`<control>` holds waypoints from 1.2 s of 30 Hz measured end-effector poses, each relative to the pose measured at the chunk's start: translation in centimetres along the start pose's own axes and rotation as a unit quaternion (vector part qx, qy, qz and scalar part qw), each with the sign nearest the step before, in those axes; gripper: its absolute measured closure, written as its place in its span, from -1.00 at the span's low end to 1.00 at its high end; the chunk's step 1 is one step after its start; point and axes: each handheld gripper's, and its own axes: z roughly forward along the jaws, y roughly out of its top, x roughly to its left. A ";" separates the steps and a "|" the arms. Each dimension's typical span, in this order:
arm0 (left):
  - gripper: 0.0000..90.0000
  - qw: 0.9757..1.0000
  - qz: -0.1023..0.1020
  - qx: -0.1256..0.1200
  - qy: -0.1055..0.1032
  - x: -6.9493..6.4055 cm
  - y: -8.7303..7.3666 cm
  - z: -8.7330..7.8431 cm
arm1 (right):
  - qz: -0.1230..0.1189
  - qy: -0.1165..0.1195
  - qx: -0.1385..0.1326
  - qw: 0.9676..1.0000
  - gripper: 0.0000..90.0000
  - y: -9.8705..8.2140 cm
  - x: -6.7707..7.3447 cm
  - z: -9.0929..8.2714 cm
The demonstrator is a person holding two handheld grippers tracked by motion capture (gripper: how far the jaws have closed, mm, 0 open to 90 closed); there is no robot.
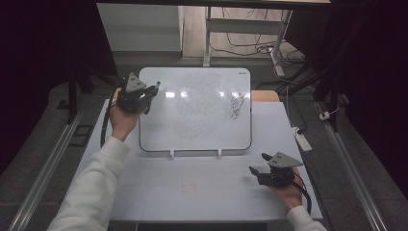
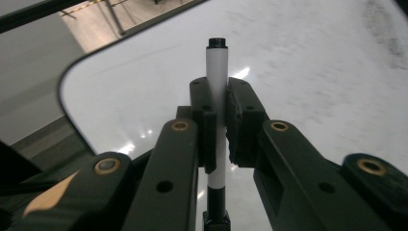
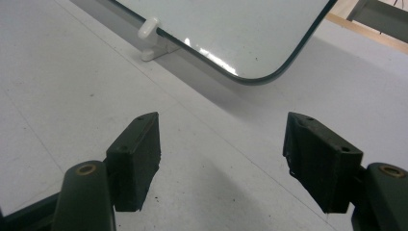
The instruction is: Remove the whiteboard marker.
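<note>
From the high view we see the whiteboard [image 1: 195, 110] lying on the table [image 1: 192, 187], filling the centre and reaching toward twelve o'clock, with a dark scribble [image 1: 235, 106] near its two o'clock corner. The left hand-held gripper [image 1: 153, 91] sits at about ten o'clock, over the board's top left corner, and a marker [image 1: 156, 88] pokes out of it toward the board. The right hand-held gripper [image 1: 253, 172] rests at about four o'clock on the bare table, just below the board's lower right corner, and nothing is in it. In the left gripper view we look along the left hand-held gripper [image 2: 217, 125], whose jaws are clamped tight on the white marker [image 2: 216, 72]; the marker stands straight up toward twelve o'clock, its black end above the pads, with the whiteboard [image 2: 312, 72] spread behind it. In the right gripper view the right hand-held gripper [image 3: 221, 159] has its jaws spread wide apart over the table [image 3: 62, 96], gripping nothing, while the whiteboard's rounded corner [image 3: 250, 77] and a white clip [image 3: 150, 30] lie toward twelve and eleven o'clock.
</note>
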 end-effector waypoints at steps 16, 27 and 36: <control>0.82 0.992 0.003 -0.033 -0.121 -6.6 -1.8 -1.5 | 0.015 0.009 -0.032 0.999 -0.37 0.4 0.1 -0.4; 0.82 0.981 -0.002 -0.038 -0.191 -10.5 -2.5 -0.8 | 0.024 0.034 -0.050 0.998 -0.38 1.6 1.1 -0.4; 0.82 0.972 0.004 -0.038 -0.232 -13.7 -2.5 0.5 | 0.044 0.070 -0.063 0.995 -0.33 3.5 2.5 0.1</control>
